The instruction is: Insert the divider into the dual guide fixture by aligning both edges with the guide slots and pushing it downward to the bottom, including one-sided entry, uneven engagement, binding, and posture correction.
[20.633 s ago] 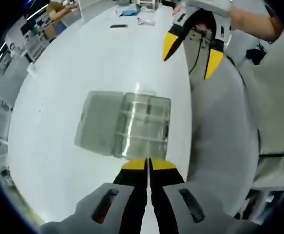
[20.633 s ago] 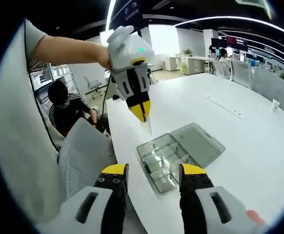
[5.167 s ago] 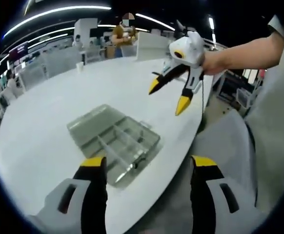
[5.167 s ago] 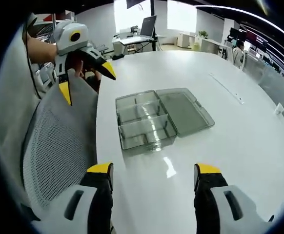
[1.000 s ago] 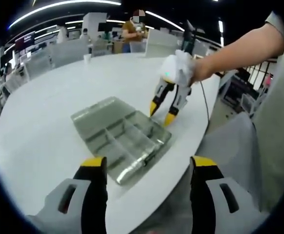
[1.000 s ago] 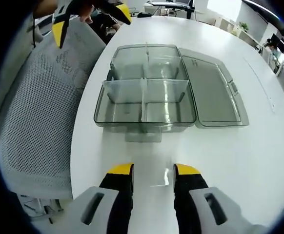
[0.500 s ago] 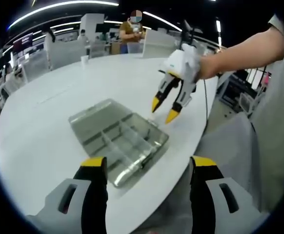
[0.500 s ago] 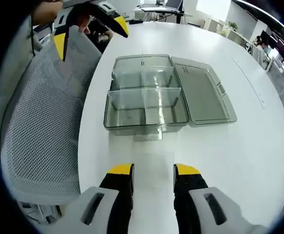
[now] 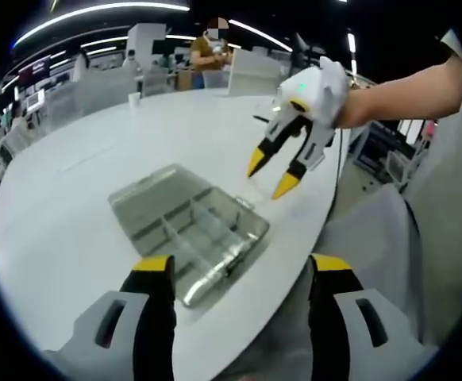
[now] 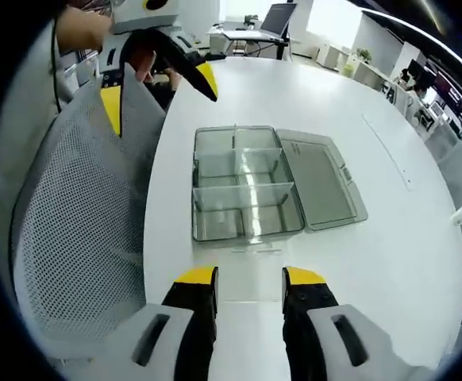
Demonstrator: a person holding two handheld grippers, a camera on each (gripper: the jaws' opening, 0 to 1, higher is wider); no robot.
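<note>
Claw count was two. Left claw (image 9: 241,274) stood wide apart, holding nothing, above the desk (image 9: 72,198) edge. Right claw (image 10: 249,279) stood narrow, with a gap between its yellow tips; whether it gripped a thin piece could not be told.

One clear organizer box (image 10: 243,194) lay on the white desk, lid (image 10: 320,189) folded open flat beside the tray. Clear dividers (image 10: 243,194) stood in the tray, splitting it into compartments; their seating depth could not be told.

Right gripper view showed one mesh chair (image 10: 72,230) beside the desk. Left gripper view showed a person (image 9: 209,51) standing beyond the desk, and the right claw raised above the box's near corner.
</note>
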